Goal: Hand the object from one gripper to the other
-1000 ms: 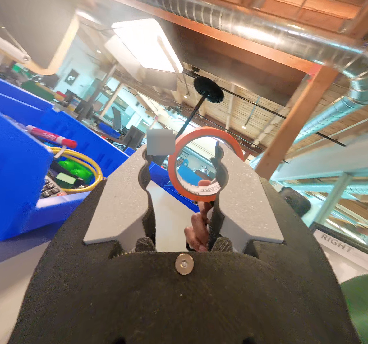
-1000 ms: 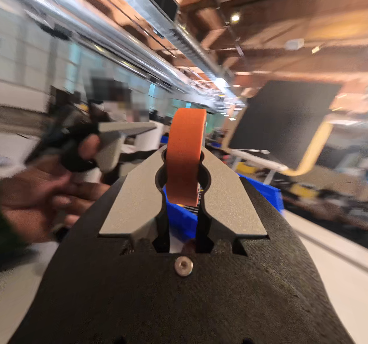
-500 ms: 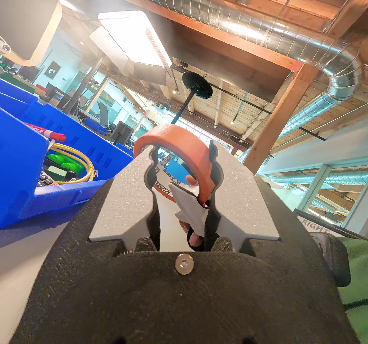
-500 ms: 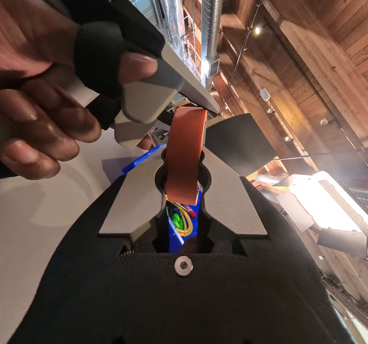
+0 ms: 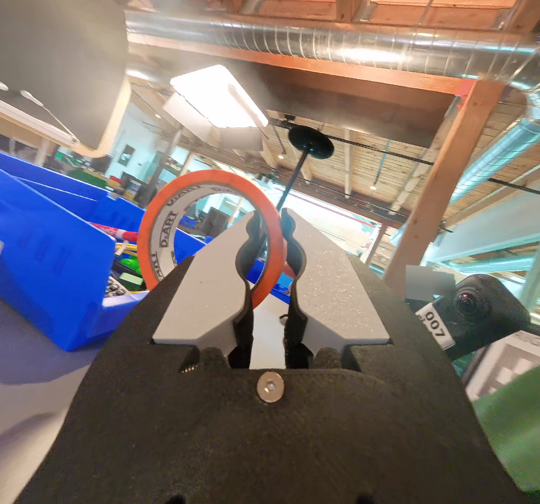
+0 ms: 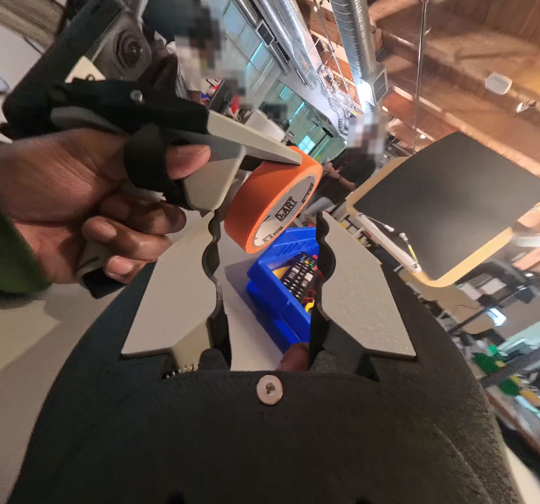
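Observation:
The orange tape roll (image 5: pixel 152 241) is held up in the air above the table. My left gripper (image 5: pixel 270 215) is shut on the roll's wall, with one finger inside the ring and one outside. The right wrist view shows the same grasp: the left gripper's fingers (image 6: pixel 257 148) clamp the top of the roll (image 6: pixel 263 198). My right gripper (image 6: pixel 266 217) is open. The roll hangs just beyond its fingertips and touches neither pad. The right gripper's camera body (image 5: pixel 479 300) shows at the right of the left wrist view.
A blue bin (image 5: pixel 58 256) with a yellow cable, a red marker and a remote (image 6: pixel 301 274) stands on the white table (image 6: pixel 248 341) below. A person's hand (image 6: pixel 87 198) holds the left gripper. A black panel (image 6: pixel 438 198) is at the right. Spacing between my two grippers at the tips: around 4 centimetres.
The right gripper was shut on the roll. The left gripper closed on its wall, then the right gripper opened and let go. The roll now sits tilted in the left gripper.

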